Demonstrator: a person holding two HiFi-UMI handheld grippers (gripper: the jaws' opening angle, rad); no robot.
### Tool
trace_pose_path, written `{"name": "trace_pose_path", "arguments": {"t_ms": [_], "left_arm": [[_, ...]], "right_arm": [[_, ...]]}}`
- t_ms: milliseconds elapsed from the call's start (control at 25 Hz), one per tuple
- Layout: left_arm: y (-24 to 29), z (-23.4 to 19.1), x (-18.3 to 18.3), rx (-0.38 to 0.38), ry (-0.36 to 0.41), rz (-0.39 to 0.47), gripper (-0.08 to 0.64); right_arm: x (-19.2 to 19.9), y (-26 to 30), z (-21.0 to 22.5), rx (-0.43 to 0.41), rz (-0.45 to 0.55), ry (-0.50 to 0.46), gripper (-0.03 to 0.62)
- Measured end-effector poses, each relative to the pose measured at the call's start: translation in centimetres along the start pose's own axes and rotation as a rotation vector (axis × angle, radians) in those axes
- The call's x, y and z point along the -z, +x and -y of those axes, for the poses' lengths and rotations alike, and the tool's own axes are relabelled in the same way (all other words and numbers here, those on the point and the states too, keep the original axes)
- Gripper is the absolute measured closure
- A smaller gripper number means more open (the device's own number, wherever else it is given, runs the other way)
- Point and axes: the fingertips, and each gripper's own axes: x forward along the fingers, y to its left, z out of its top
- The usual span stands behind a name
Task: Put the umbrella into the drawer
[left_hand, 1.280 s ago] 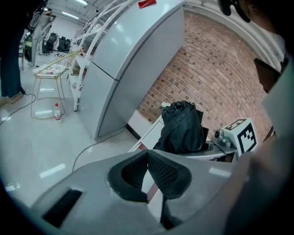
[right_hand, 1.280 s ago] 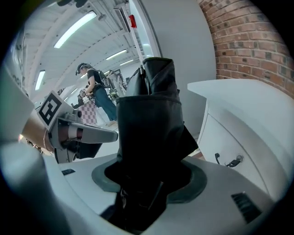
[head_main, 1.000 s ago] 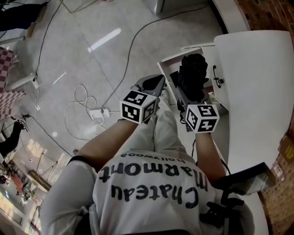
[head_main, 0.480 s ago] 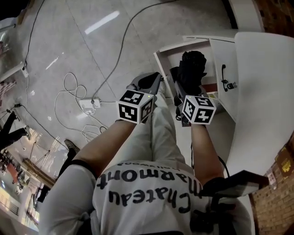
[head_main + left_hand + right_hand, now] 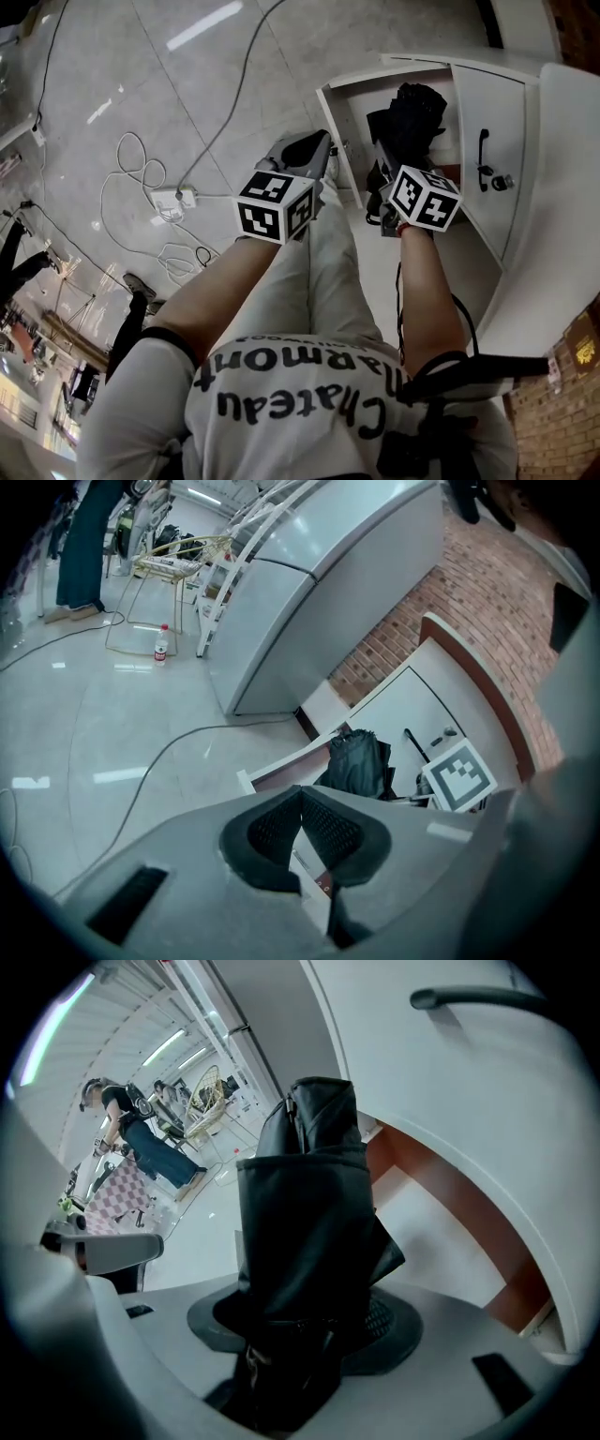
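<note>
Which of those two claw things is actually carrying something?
The right gripper: its fingers clamp the black umbrella. The left gripper's fingers are shut on nothing.

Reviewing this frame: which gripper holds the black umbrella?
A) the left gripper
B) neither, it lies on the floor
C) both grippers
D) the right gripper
D: in the right gripper view the right gripper is clamped on the black umbrella, while the left gripper is shut with nothing in it.
</note>
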Motion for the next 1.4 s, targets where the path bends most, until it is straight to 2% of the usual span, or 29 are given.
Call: {"name": "trace_pose_path", "arguments": {"t_ms": [320, 600, 840, 1040, 1200, 1400], "left_arm": [[0.4, -1.3, 1.5, 0.022, -0.031, 0.011, 0.545], [0.6, -1.9, 3.6, 0.031, -0.043, -0.016, 0.545], [1.1, -1.9, 3.7, 0.043, -0.036, -0.02, 0.545], [0.3, -3.9, 4.0, 0.01, -0.02, -0.025, 0.545], [-0.1, -5.5, 4.0, -0.032, -0.04, -0.013, 0.545], [0.3, -5.7, 4.1, -0.037, -0.063, 0.002, 0.545]], "right_arm": [[1.1, 2.8, 2.6, 0.036, -0.005, 0.057, 0.359], [1.9, 4.9, 4.5, 0.029, -0.015, 0.192, 0.359], [2.6, 7.0, 6.9, 0.085, -0.027, 0.236, 0.359], [4.0, 7.7, 7.6, 0.098, -0.044, 0.255, 0.359], [4.3, 8.2, 8.6, 0.102, -0.039, 0.284, 0.359], [3.5, 8.7, 9.6, 0.119, -0.018, 0.24, 0.359]]}}
